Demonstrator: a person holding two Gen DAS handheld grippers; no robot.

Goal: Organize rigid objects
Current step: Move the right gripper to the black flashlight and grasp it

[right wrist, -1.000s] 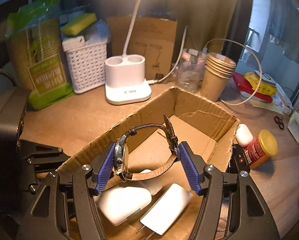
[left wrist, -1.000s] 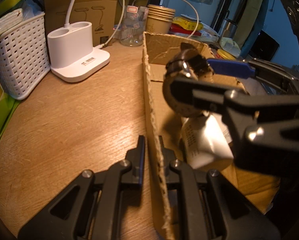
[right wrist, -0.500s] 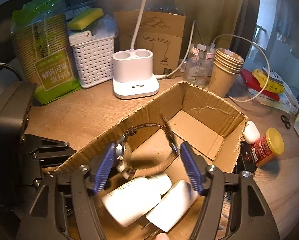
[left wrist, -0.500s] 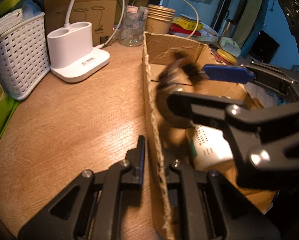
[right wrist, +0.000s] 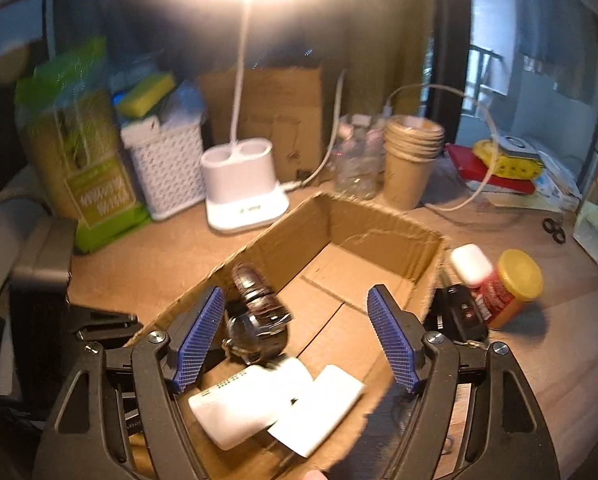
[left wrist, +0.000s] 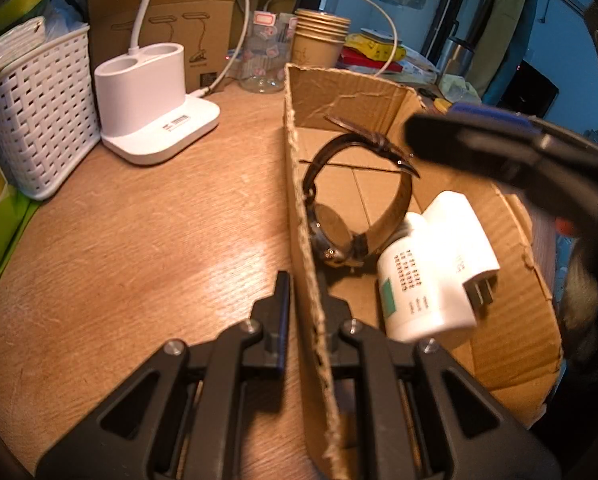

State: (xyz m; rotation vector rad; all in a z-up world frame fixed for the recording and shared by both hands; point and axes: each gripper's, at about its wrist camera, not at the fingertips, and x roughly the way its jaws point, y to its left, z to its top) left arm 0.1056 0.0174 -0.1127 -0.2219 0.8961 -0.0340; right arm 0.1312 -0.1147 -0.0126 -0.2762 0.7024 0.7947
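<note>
A brown-strap wristwatch [left wrist: 351, 204] lies inside the open cardboard box [left wrist: 299, 184], against its left wall, beside two white plug adapters [left wrist: 431, 276]. My left gripper [left wrist: 305, 300] is shut on the box's left wall. My right gripper [right wrist: 295, 336] is open and empty above the box, with the watch [right wrist: 255, 320] just by its left blue pad [right wrist: 201, 336]. The adapters [right wrist: 275, 404] lie below it.
On the wooden table stand a white lamp base [left wrist: 155, 100], a white basket [left wrist: 39, 108], paper cups [right wrist: 411, 160] and a glass jar. Right of the box lie a yellow-lidded jar [right wrist: 507, 288], a white case [right wrist: 471, 264] and a car key [right wrist: 463, 316].
My right gripper opened and let the watch drop into the box, then lifted up and back. My left gripper has kept its hold on the box wall.
</note>
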